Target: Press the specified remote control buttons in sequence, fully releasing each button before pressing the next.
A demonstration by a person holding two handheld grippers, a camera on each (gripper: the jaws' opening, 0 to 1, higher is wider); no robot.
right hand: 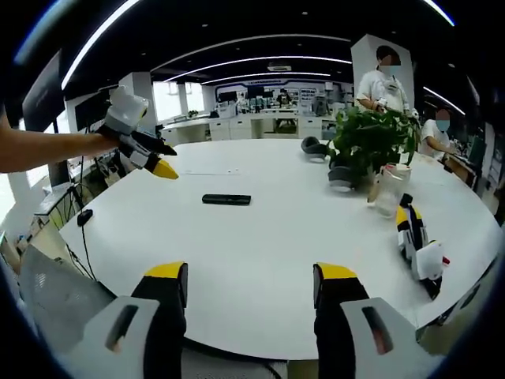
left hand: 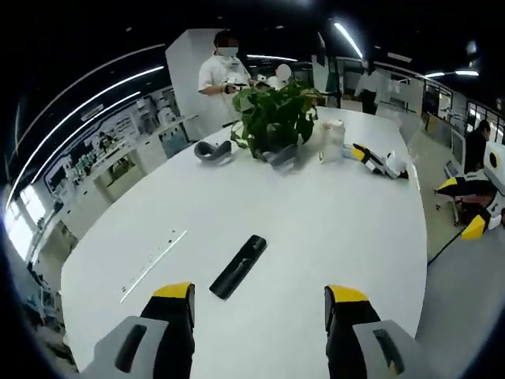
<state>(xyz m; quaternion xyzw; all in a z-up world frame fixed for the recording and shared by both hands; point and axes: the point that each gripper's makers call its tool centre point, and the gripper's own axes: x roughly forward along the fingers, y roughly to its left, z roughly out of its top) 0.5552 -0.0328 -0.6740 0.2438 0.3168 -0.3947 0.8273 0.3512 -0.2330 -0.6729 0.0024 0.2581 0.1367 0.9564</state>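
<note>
A black remote control (left hand: pixel 238 266) lies flat on the white table (left hand: pixel 316 229), just ahead of and between my left gripper's jaws. My left gripper (left hand: pixel 260 294) is open and holds nothing. The right gripper view has the remote (right hand: pixel 226 200) far out on the table (right hand: pixel 260 253), well beyond my open, empty right gripper (right hand: pixel 251 273). There, a hand holds the left gripper (right hand: pixel 162 167) in the air left of the remote. Off the table's right edge in the left gripper view is the right gripper (left hand: pixel 461 207), yellow tips apart.
A potted plant (left hand: pixel 272 118), a clear jar (left hand: pixel 331 140), grey objects (left hand: pixel 213 150) and a spare gripper (left hand: pixel 379 162) occupy the far table; a white strip (left hand: pixel 154 264) lies left of the remote. People stand behind the plant (right hand: pixel 371 138). The spare gripper (right hand: pixel 418 245) lies right.
</note>
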